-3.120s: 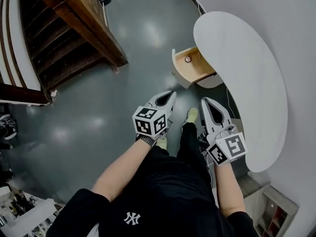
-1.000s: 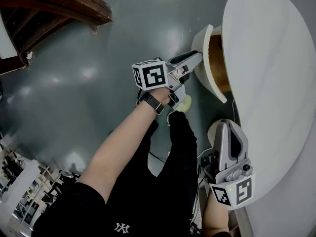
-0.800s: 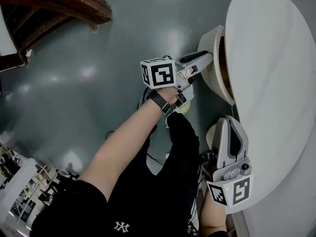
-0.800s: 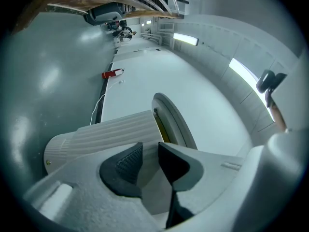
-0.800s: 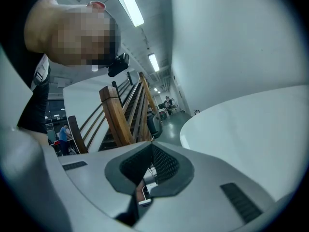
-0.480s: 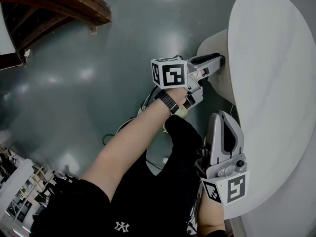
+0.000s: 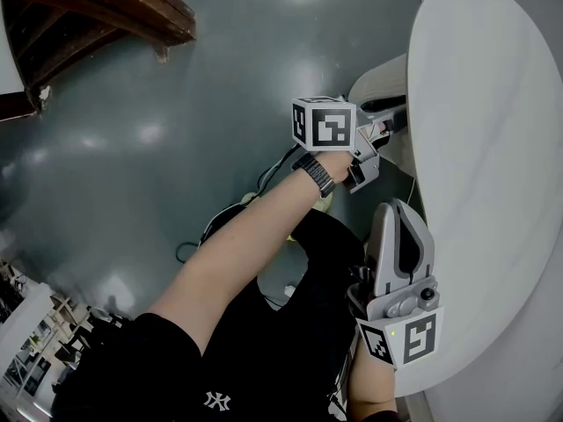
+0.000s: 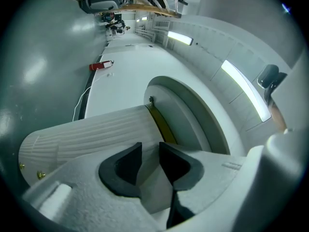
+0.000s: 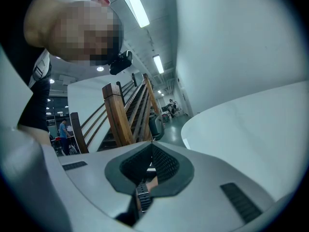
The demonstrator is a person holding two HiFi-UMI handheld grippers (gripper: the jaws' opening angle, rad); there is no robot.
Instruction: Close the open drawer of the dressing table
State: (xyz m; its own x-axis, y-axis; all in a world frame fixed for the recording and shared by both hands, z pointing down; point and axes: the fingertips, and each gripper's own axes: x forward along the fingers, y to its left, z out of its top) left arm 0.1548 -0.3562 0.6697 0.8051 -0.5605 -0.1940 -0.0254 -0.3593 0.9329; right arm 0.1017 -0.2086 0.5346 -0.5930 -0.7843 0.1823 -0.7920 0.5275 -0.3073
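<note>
The white dressing table top (image 7: 493, 148) fills the right of the head view. Its drawer's cream curved front (image 7: 376, 81) stands close under the top's left edge. In the left gripper view the ribbed drawer front (image 8: 91, 134) lies just ahead, and a thin yellowish strip of the drawer's side (image 8: 161, 122) shows behind it. My left gripper (image 7: 398, 114) has its tips at that front. Its jaws (image 8: 150, 148) are opening, a narrow gap apart, with nothing between them. My right gripper (image 7: 401, 207) hangs lower beside the table edge, its fingers (image 9: 151, 146) met at the tips and holding nothing.
A dark wooden staircase (image 7: 106, 7) occupies the upper left over the grey floor. Cables (image 7: 264, 178) lie on the floor by the person's legs. A red fire extinguisher (image 8: 99, 65) lies far off along the wall.
My left gripper has travelled right toward the table with the drawer front ahead of it. The drawer's wooden inside has gone out of sight under the top. The right gripper barely shifted.
</note>
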